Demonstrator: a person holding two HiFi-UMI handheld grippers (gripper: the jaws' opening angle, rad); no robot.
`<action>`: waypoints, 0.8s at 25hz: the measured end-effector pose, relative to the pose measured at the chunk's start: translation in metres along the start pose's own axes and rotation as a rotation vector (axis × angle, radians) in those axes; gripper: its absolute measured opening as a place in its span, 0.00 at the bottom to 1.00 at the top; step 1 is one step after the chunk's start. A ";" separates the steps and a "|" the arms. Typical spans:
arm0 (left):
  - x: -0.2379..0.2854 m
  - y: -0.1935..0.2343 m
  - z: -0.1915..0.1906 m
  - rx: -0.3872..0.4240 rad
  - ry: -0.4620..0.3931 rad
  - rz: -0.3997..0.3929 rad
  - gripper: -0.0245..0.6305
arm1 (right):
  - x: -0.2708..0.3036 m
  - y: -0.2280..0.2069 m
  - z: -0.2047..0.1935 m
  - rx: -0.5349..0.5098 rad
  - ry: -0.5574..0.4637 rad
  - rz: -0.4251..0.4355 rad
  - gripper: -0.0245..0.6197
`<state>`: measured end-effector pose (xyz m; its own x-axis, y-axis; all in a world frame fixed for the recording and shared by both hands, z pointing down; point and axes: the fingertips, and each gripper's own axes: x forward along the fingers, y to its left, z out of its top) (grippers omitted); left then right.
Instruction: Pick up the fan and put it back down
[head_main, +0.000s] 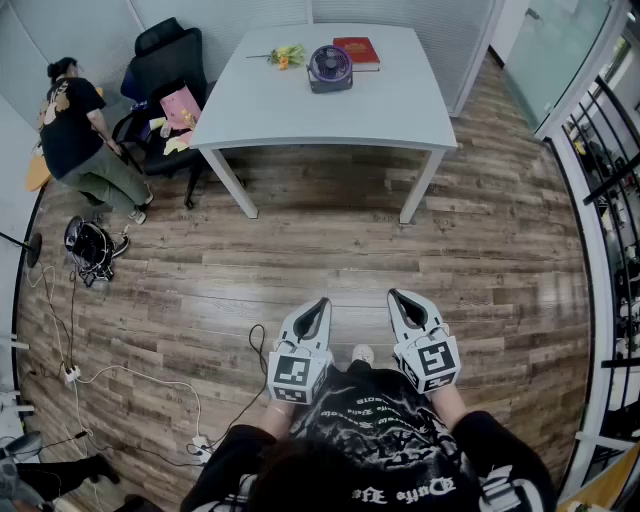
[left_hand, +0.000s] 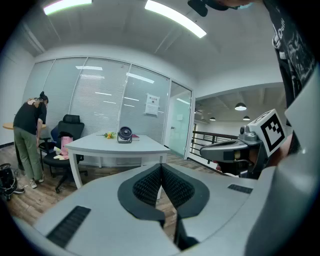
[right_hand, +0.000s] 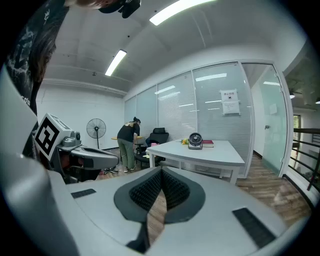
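A small dark desk fan (head_main: 329, 68) stands upright near the far edge of a white table (head_main: 300, 115), well ahead of me across the wooden floor. It shows small in the left gripper view as the fan (left_hand: 125, 134) and in the right gripper view as the fan (right_hand: 195, 141). My left gripper (head_main: 320, 303) and right gripper (head_main: 396, 295) are held side by side close to my body, both shut with nothing between the pads. They are far from the table.
A red book (head_main: 357, 51) and yellow flowers (head_main: 285, 56) lie beside the fan. A black office chair (head_main: 165, 70) with pink items stands left of the table, and a person (head_main: 80, 135) bends over there. Cables (head_main: 120, 385) and a bag (head_main: 90, 247) lie on the floor at left. A railing (head_main: 605, 200) runs along the right.
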<state>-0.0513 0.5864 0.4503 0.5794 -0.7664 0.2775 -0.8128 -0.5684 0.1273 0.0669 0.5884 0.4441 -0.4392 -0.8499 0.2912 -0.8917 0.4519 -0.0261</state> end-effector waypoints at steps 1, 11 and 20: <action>0.000 0.001 0.000 -0.001 0.000 0.000 0.07 | 0.001 -0.001 0.000 0.000 0.001 0.000 0.05; 0.010 -0.002 0.004 0.002 -0.013 -0.013 0.07 | 0.002 -0.009 -0.001 0.010 -0.005 -0.021 0.05; 0.019 -0.008 0.005 -0.025 -0.012 -0.048 0.07 | 0.005 -0.017 0.000 0.039 -0.014 -0.020 0.09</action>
<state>-0.0336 0.5744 0.4498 0.6181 -0.7423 0.2587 -0.7854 -0.5970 0.1635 0.0803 0.5766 0.4464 -0.4226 -0.8625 0.2783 -0.9038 0.4240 -0.0582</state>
